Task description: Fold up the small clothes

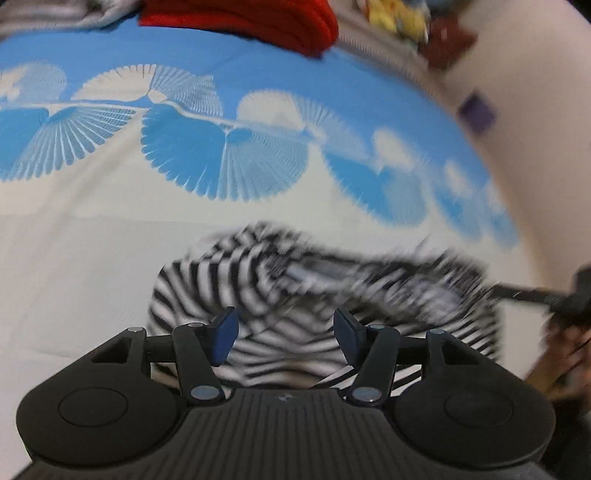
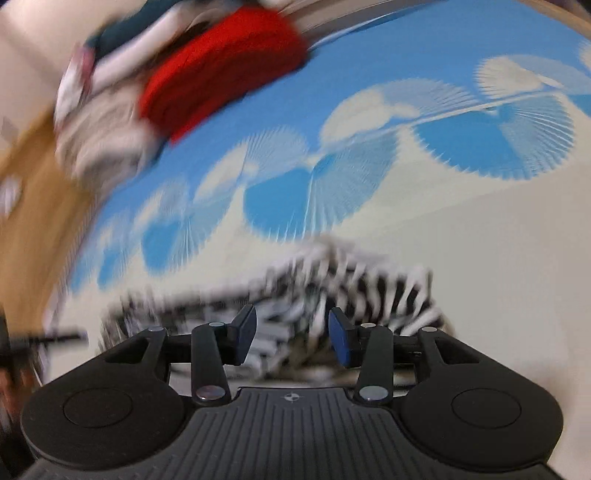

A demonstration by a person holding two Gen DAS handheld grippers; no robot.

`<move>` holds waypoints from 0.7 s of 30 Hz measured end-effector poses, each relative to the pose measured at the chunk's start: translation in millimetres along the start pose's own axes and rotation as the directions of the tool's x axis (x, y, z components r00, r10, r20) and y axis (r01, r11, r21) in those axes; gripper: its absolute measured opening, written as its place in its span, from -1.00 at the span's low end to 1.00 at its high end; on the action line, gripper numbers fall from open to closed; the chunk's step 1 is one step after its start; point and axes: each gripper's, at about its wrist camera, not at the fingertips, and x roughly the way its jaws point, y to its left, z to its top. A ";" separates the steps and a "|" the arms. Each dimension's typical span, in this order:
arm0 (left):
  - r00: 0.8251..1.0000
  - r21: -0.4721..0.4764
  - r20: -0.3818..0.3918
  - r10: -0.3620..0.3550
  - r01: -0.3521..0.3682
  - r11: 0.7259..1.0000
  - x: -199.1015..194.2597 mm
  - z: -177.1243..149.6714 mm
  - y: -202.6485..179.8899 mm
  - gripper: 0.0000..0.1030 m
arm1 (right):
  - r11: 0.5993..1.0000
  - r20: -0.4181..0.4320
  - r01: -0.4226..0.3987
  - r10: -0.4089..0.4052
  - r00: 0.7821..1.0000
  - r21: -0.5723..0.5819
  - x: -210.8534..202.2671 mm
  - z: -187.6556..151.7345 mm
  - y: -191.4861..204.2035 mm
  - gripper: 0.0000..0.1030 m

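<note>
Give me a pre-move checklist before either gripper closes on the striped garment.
1. Left gripper open: ok, its pads stand apart.
2. Right gripper open: ok, its pads stand apart.
3. Striped garment on the bedsheet: ok, but bunched, not flat.
4. Garment edge or corner lined up between the pads: cannot tell, both views are motion-blurred.
5. Red folded cloth clear of the working area: ok, it lies at the far edge.
6. Fabric already caught by a pad: cannot tell.
</note>
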 end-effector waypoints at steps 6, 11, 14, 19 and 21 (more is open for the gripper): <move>0.976 0.124 0.037 0.213 -0.216 0.968 25.2 -14.8 -2.1 0.38 | 0.917 -0.011 0.195 -0.212 0.977 -0.347 15.6 -23.6 25.3 -0.12; 0.971 0.083 0.063 0.233 -0.237 0.968 43.5 1.4 0.6 0.43 | 0.753 0.062 0.321 -0.351 0.934 -0.575 41.8 -36.5 33.6 -0.13; 0.970 0.089 0.083 0.230 -0.237 0.967 51.2 12.5 -8.0 0.24 | 0.649 0.181 0.414 -0.397 0.900 -0.638 55.2 -32.7 42.3 -0.13; 0.979 0.057 0.103 0.178 -0.184 0.981 59.5 31.3 -8.8 -0.87 | 0.669 0.255 0.401 -0.310 0.916 -0.626 63.2 -10.4 56.1 -0.35; 0.966 -0.012 0.176 0.189 -0.190 0.982 51.4 41.7 -1.1 -0.93 | 0.734 0.213 0.349 -0.277 0.937 -0.583 66.8 4.1 53.1 -0.80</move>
